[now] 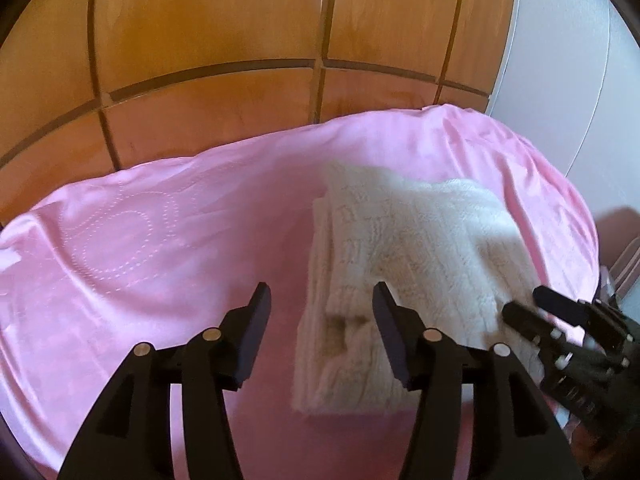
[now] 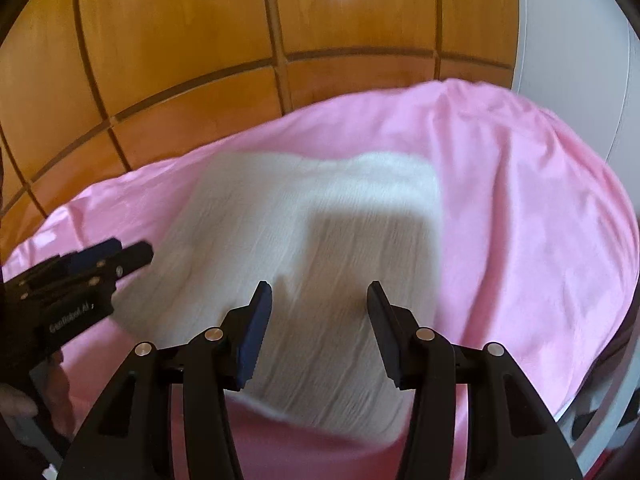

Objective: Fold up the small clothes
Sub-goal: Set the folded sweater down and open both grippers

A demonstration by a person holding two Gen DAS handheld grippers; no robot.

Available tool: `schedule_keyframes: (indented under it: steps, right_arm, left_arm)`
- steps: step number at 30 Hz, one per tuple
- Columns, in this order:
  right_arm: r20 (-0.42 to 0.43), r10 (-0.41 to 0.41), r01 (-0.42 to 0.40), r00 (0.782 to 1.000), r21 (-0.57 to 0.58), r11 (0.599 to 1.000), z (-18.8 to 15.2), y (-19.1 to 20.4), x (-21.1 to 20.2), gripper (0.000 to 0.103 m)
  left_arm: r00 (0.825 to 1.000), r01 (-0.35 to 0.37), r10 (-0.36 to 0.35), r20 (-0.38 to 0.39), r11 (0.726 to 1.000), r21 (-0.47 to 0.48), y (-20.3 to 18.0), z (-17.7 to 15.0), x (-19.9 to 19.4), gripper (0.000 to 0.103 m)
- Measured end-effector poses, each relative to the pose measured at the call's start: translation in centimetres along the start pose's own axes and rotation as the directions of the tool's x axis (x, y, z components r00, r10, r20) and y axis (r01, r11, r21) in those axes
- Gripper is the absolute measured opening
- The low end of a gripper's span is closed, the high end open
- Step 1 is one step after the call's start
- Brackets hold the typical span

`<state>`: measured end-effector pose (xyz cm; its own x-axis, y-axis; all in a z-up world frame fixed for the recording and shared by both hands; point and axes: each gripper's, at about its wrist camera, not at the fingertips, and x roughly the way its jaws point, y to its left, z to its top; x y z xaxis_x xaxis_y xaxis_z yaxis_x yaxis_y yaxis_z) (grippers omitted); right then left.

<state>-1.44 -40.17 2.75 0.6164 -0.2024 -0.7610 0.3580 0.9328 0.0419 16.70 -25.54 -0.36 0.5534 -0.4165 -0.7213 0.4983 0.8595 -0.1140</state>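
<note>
Folded cream knitted garment point(image 1: 404, 264) lies beneath both released grippers, left point(image 1: 320, 304) and right point(image 2: 318, 300) (knit blurred).

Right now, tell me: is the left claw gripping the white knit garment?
No, the left claw stands open with nothing pinched, above the folded white knit garment on the pink sheet.

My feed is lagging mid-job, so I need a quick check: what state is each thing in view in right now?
White knitted garment: folded into a compact stack, lying on the pink sheet, not gripped.
Pink sheet: spread out, wrinkled.
Left hand-held gripper: open, nothing between its fingers.
Right hand-held gripper: open, above the garment, holding nothing.
Wooden cabinet doors: closed.
</note>
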Motion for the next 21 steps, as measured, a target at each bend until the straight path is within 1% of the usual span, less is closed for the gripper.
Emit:
schedule_keyframes:
  steps: [1, 3, 4, 6, 9, 10, 12, 14, 15, 17, 18, 20, 21]
  right_arm:
    - [-0.006, -0.014, 0.014, 1.0, -0.018, 1.0, -0.6, 0.5, 0.3, 0.053]
    - [-0.032, -0.048, 0.047, 0.998, -0.033, 0.998, -1.6, 1.2, 1.4, 0.054]
    - [-0.03, -0.062, 0.061, 0.998, -0.034, 0.998, -2.0, 1.6, 1.7, 0.058]
    - [-0.011, -0.08, 0.079, 0.997, -0.056, 0.995, -2.0, 2.4, 1.7, 0.063]
    - [-0.008, -0.063, 0.063, 0.998, -0.035, 0.997, -1.9, 2.6, 1.4, 0.068]
    - [-0.003, -0.068, 0.067, 0.998, -0.025, 0.997, -1.8, 2.6, 1.1, 0.068]
    - [0.006, -0.085, 0.085, 0.996, 0.023, 0.996, -1.7, 2.4, 0.3, 0.069]
    - [0.03, -0.112, 0.11, 0.993, 0.063, 0.992, -1.7, 2.3, -0.9, 0.079]
    - [0.043, -0.127, 0.124, 0.991, 0.079, 0.989, -1.7, 2.4, -1.5, 0.083]
    - [0.074, -0.141, 0.133, 0.987, 0.102, 0.986, -1.7, 2.6, -2.9, 0.084]
    - [0.086, -0.153, 0.143, 0.985, 0.109, 0.984, -1.7, 2.8, -3.5, 0.09]
    - [0.102, -0.161, 0.148, 0.982, 0.122, 0.981, -1.9, 3.1, -4.4, 0.091]
    - [0.109, -0.163, 0.149, 0.981, 0.126, 0.981, -2.1, 3.3, -4.9, 0.091]
  left_arm:
    - [1.0, -0.012, 0.012, -0.007, 1.0, -0.002, 0.1, -0.2, 0.0, 0.052]
    - [1.0, -0.001, 0.001, -0.004, 1.0, -0.026, 0.4, -0.4, -0.4, 0.052]
    - [1.0, -0.005, 0.005, 0.005, 1.0, -0.029, 0.5, -0.6, -0.8, 0.052]
    - [1.0, -0.017, 0.018, 0.022, 0.999, -0.034, 0.7, -0.7, -1.6, 0.054]
    - [0.998, -0.03, 0.032, 0.045, 0.998, -0.048, 1.2, -1.1, -3.0, 0.061]
    - [0.998, -0.035, 0.038, 0.056, 0.998, -0.056, 1.5, -1.3, -3.6, 0.063]
    - [0.997, -0.047, 0.051, 0.063, 0.996, -0.07, 1.9, -1.7, -4.4, 0.067]
    - [0.995, -0.053, 0.059, 0.075, 0.995, -0.083, 2.2, -2.2, -5.3, 0.071]
    - [0.995, -0.056, 0.063, 0.08, 0.995, -0.089, 2.3, -2.3, -5.7, 0.073]
    - [0.994, -0.065, 0.073, 0.085, 0.993, -0.099, 2.5, -2.7, -6.4, 0.076]
    - [0.993, -0.067, 0.076, 0.087, 0.992, -0.104, 2.6, -2.9, -6.8, 0.077]
    - [0.992, -0.071, 0.083, 0.097, 0.991, -0.115, 2.7, -3.3, -7.6, 0.083]
    - [0.991, -0.079, 0.092, 0.102, 0.99, -0.121, 2.7, -3.5, -8.0, 0.084]
